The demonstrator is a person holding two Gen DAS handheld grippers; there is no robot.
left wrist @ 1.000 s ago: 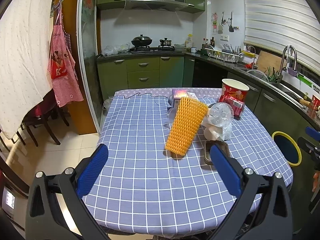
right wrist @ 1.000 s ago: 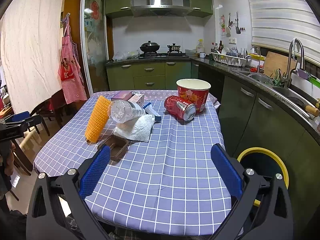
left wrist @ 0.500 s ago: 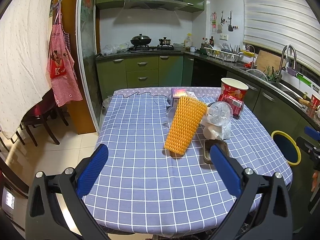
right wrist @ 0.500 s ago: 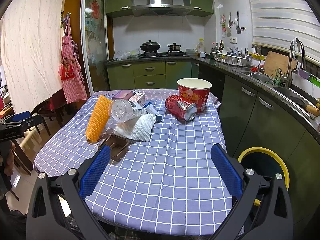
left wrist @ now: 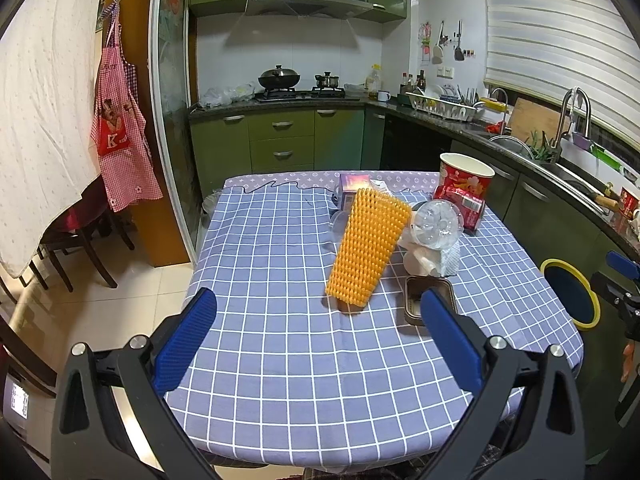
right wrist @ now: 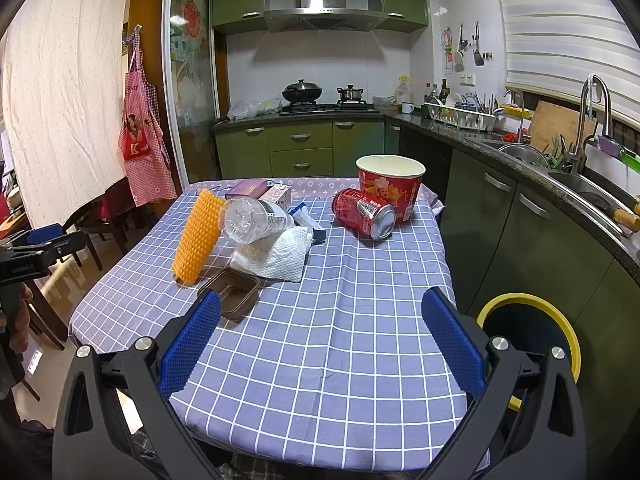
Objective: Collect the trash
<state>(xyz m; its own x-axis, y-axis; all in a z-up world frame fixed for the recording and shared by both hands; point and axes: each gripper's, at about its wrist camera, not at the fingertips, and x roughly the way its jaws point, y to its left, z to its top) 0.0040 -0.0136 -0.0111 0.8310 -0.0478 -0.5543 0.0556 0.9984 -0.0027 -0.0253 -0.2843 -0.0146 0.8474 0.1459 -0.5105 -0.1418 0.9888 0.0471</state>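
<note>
Trash lies on the blue checked table [left wrist: 280,340] [right wrist: 360,340]: an orange foam net [left wrist: 366,250] [right wrist: 198,236], a clear plastic bottle [left wrist: 438,224] [right wrist: 258,218], a white tissue [right wrist: 276,258], a brown plastic tray [left wrist: 416,300] [right wrist: 232,292], a red can on its side [right wrist: 364,214] and a red paper bucket [left wrist: 464,178] [right wrist: 390,184]. A yellow-rimmed bin [right wrist: 528,336] [left wrist: 570,294] stands on the floor right of the table. My left gripper [left wrist: 320,334] is open and empty over the table's near edge. My right gripper [right wrist: 320,338] is open and empty, short of the tray.
Small boxes [right wrist: 260,192] lie at the table's far end. Green kitchen cabinets [right wrist: 532,232] and a sink counter run along the right. A red apron [left wrist: 120,128] and dark chairs [left wrist: 76,248] are at the left. A stove with pots [left wrist: 296,84] is at the back.
Both views have shifted slightly; the grippers stay open and nothing on the table has moved.
</note>
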